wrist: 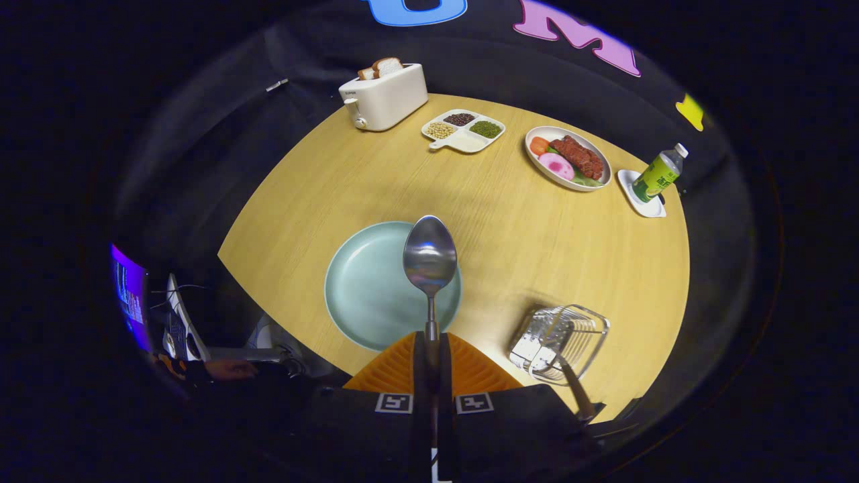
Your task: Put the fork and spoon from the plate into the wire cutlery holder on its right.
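Between your fingers: the spoon, its handle clamped by both fingers of your gripper, which are closed on it.
Spoon bowl: it juts ahead of the fingertips, above the right part of the plate.
Hidden handle: the lower end of the spoon's handle runs down between the fingers and is lost there.
Plate: pale blue-green, bare of cutlery; its near edge is covered by the fingers.
Wire holder: it stands on the table to the right of the plate and of your fingers, apart from both.
Fork: you see a handle slanting out of the holder toward you; its head is hard to make out behind the wires.
Beyond the plate: a toaster, a divided dish of beans, a bowl of food, a bottle on a small saucer.
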{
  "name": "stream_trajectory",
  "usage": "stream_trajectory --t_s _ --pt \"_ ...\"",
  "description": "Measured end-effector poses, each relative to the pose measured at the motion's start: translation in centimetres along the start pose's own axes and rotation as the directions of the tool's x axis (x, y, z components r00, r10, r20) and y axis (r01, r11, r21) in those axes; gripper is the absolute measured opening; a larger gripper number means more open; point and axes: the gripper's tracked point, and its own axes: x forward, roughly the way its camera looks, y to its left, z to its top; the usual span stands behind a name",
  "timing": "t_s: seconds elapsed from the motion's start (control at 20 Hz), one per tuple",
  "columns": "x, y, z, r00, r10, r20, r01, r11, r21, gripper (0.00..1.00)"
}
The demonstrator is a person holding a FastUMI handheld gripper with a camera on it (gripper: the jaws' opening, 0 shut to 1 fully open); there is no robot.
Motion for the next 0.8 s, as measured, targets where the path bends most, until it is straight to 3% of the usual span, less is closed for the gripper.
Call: stream_trajectory --t_s 0.4,0.55,0.8 --pt "-4.6 -10.5 -4.8 0.97 -0.083 -0.23 0.074 0.996 -0.047 0.08" --pt "-4.5 -13.4 -6.6 0.926 -0.112 -0.36 0.087 0.993 -0.085 0.08" --pt "-3.4 -14.7 -8.1 0.819 -0.142 -0.556 0.057 0.984 -0.167 0.08"
